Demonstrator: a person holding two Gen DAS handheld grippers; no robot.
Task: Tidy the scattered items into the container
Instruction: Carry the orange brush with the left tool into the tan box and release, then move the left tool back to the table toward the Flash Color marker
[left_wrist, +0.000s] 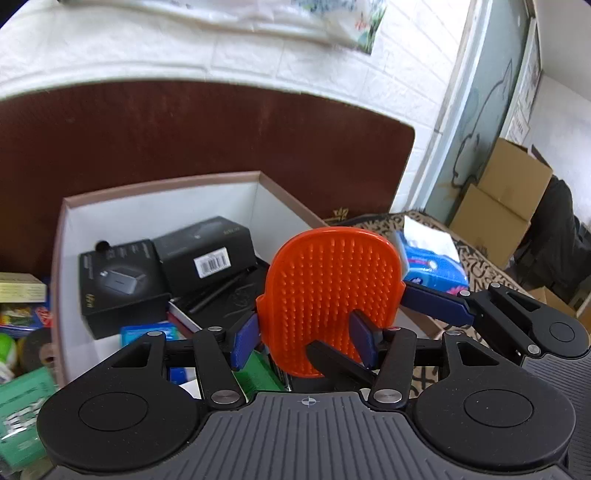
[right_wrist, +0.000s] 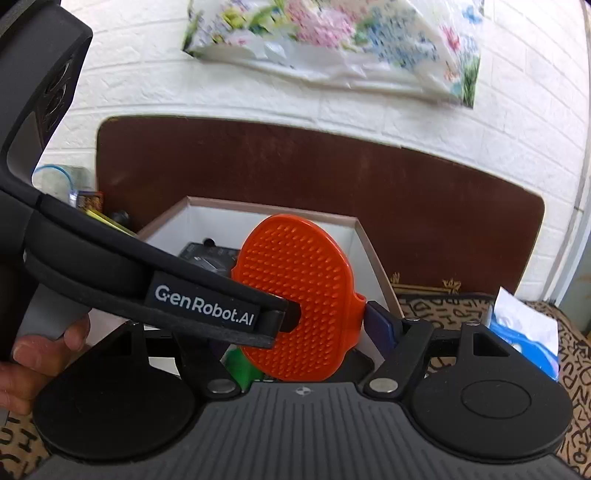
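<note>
Box (left_wrist: 159, 192) already part-filled; orange brush (left_wrist: 328, 291) clamped between both grippers' jaws (left gripper (left_wrist: 306, 332), right gripper (right_wrist: 317, 325)) over it, tissue pack (left_wrist: 432, 266) still outside.

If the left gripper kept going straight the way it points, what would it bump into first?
Probably the stuff already in the white box. The left gripper carries the orange brush and points down into the box, so the brush would likely meet the black cartons first. Depth is hard to judge.
</note>
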